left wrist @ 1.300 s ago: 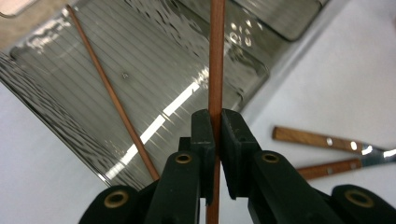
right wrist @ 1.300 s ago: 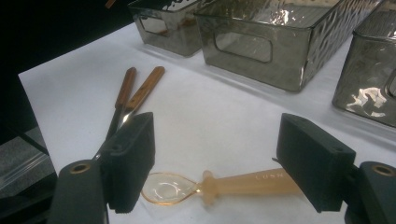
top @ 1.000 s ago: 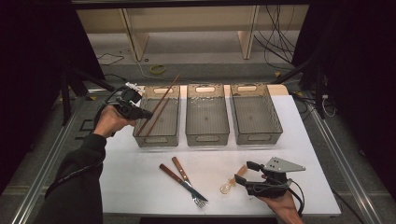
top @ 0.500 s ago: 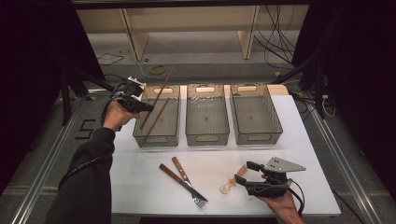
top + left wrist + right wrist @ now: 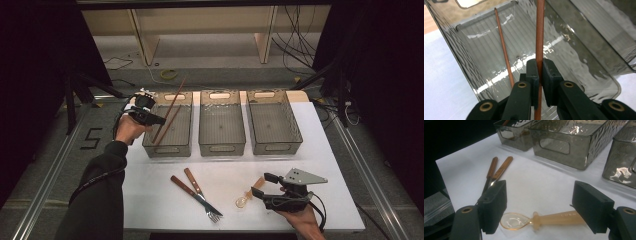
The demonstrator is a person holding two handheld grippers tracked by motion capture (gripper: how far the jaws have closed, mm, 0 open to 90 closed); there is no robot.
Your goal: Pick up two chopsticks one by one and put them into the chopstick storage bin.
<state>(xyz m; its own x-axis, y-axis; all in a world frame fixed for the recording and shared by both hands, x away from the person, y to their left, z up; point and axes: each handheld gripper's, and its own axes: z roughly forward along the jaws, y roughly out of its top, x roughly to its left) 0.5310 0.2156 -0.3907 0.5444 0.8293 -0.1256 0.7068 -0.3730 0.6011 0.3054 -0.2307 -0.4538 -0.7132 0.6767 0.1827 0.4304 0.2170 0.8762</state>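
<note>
Holding a slim reddish-brown wooden chopstick [image 5: 539, 37], my left gripper [image 5: 538, 72] has its two black pads pinched tight on the round stick, which runs straight up between them over the left bin [image 5: 186, 131]. That bin serves as my landmark: a long rectangular tub of smoky grey see-through plastic with rippled walls and an oval handle cut-out at each short end. From above, my left gripper [image 5: 145, 114] sits at the bin's left rim, and the chopstick [image 5: 173, 106] slants up across the bin toward its far end. A second chopstick [image 5: 504, 47], equally thin and smooth, leans inside the same bin with its lower tip on the ribbed, glossy floor.

Two matching bins stand to the right of the landmark, the middle bin [image 5: 221, 145] and the right bin [image 5: 273, 145], side by side on the white bench [image 5: 330, 150]. In front of the left bin, nearer me, lie a fork [image 5: 202, 195] and another utensil [image 5: 187, 192], both wooden-handled with dark metal ends. Farther right of those, my right gripper [image 5: 541, 205] stands wide apart, its blocky black pads on either side of a translucent amber plastic spoon [image 5: 541, 220] lying flat, not pressing it.
</note>
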